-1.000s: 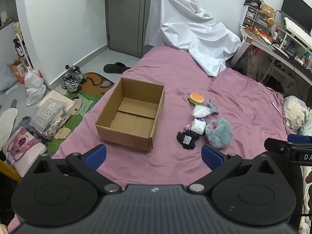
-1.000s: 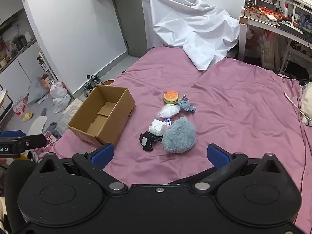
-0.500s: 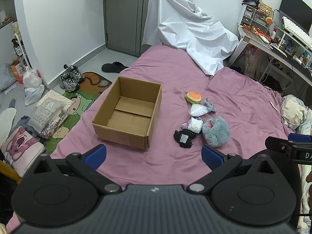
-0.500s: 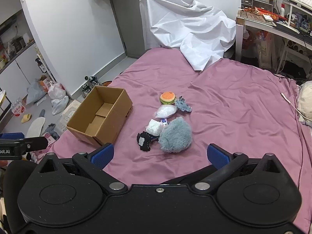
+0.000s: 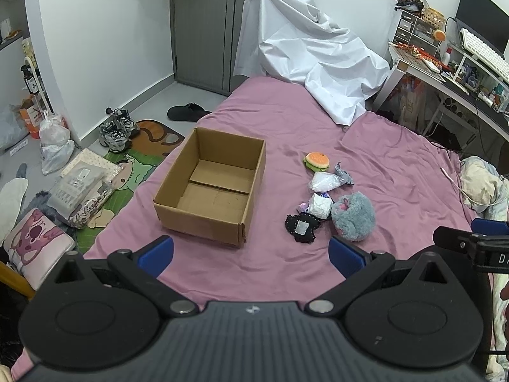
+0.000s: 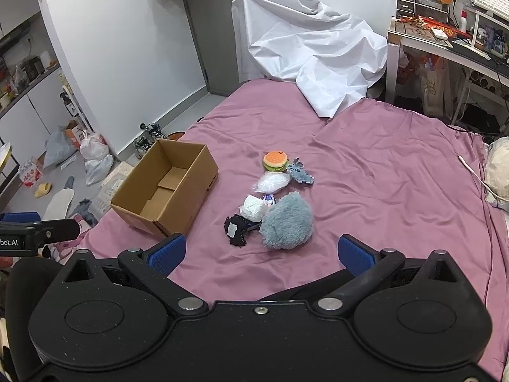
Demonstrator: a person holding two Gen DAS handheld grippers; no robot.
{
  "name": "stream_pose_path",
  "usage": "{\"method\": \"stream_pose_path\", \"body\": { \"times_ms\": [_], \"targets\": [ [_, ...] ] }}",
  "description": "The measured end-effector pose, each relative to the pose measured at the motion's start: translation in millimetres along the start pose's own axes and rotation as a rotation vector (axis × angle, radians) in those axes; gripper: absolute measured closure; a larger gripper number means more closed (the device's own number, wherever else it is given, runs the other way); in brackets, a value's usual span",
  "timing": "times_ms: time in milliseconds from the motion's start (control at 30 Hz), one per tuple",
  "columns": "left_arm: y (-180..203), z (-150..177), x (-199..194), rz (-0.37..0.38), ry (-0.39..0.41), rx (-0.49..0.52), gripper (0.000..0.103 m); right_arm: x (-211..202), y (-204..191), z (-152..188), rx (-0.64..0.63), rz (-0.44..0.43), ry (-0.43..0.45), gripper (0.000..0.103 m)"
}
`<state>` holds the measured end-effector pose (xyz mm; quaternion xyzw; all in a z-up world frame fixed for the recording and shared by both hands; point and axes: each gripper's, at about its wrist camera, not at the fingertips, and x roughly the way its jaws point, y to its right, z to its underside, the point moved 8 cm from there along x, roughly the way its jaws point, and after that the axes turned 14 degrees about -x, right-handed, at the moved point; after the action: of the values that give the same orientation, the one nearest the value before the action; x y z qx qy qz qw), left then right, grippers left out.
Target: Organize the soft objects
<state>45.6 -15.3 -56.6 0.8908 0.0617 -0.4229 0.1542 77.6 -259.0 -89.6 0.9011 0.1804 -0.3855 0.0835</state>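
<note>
An open, empty cardboard box sits on the purple bed. To its right lies a cluster of soft objects: a burger plush, a small grey-blue toy, a white pouch, a white bundle, a black patch toy and a fluffy grey-blue plush. My left gripper is open and empty, short of the box. My right gripper is open and empty, short of the fluffy plush.
A white sheet drapes over something at the bed's far end. A desk with clutter stands at right. Shoes, bags and a mat lie on the floor at left. A pillow lies at the bed's right edge.
Both grippers have drawn back and risen a little, so the box and the soft objects look smaller and farther. Nothing on the bed has moved.
</note>
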Motion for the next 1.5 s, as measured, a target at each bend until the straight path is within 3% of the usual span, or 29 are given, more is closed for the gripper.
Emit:
{"method": "stream_pose_path", "body": {
  "times_ms": [1500],
  "targets": [
    [8.8,4.0,5.9,0.016,0.013,0.021,0.000,2.9,2.6,6.9,-0.003,0.021,-0.008,0.000]
  ]
}}
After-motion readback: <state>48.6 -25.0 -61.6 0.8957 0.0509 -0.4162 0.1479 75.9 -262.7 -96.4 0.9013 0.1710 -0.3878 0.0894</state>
